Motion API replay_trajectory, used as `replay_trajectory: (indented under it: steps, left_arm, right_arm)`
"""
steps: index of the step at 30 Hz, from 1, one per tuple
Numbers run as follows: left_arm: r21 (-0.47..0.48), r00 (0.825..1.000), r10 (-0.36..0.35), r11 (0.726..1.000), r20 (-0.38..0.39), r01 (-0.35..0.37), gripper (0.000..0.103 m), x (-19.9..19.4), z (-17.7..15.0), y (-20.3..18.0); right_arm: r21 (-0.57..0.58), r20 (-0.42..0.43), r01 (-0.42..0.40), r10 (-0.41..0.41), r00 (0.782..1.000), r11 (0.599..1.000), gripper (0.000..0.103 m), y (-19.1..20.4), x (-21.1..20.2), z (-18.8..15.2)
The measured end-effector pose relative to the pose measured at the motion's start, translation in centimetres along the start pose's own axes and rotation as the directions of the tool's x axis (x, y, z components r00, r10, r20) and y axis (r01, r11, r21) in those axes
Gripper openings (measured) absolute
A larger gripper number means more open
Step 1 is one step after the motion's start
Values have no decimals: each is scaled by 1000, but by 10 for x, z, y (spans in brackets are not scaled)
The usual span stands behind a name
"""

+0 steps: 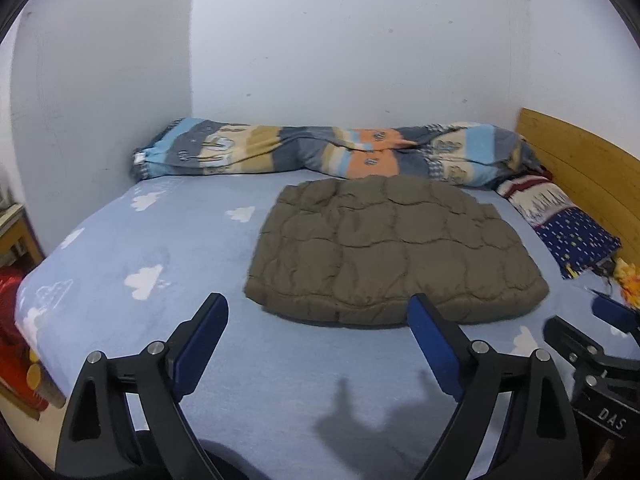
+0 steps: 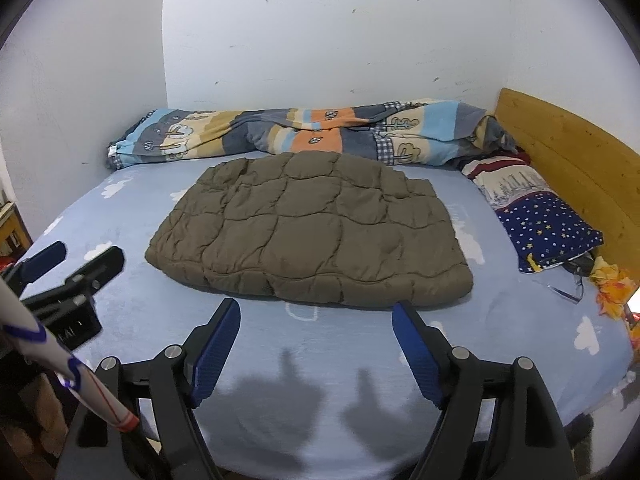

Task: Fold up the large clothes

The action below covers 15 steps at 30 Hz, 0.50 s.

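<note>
An olive-brown quilted jacket (image 1: 394, 250) (image 2: 310, 232) lies folded into a flat rectangle on the light blue cloud-print bed sheet (image 1: 160, 248) (image 2: 320, 344). My left gripper (image 1: 318, 306) hovers over the sheet just short of the jacket's near edge, its blue-padded jaws wide apart with nothing between them. My right gripper (image 2: 316, 312) stands the same way in front of the near edge, open and empty. Each gripper shows at the side of the other's view: the right gripper (image 1: 592, 332) and the left gripper (image 2: 84, 258).
A rolled striped blanket (image 1: 320, 152) (image 2: 304, 130) lies along the far wall. A starry blue pillow (image 1: 568, 224) (image 2: 540, 220) rests by the wooden headboard (image 1: 580, 168) (image 2: 568, 152) at the right. A white sleeve (image 2: 60, 364) shows at the lower left. Red items (image 1: 12, 320) sit beside the bed.
</note>
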State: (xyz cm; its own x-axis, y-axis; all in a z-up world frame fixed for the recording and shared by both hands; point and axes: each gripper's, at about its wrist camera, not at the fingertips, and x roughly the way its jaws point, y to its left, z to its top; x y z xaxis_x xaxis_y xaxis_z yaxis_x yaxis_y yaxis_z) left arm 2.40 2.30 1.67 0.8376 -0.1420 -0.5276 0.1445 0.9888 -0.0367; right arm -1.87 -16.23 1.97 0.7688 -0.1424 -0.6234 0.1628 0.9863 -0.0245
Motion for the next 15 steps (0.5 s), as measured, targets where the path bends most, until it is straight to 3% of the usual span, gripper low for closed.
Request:
replay_trajectory:
  steps: [8, 15]
  left_arm:
    - [44, 989, 118, 992, 91, -122, 91, -17, 0, -8]
    - [166, 992, 119, 978, 48, -125, 91, -17, -5, -25]
  right_arm:
    - [-5, 6, 34, -34, 999, 999, 86, -1, -2, 0]
    - [1, 4, 37, -37, 999, 999, 86, -5, -1, -1]
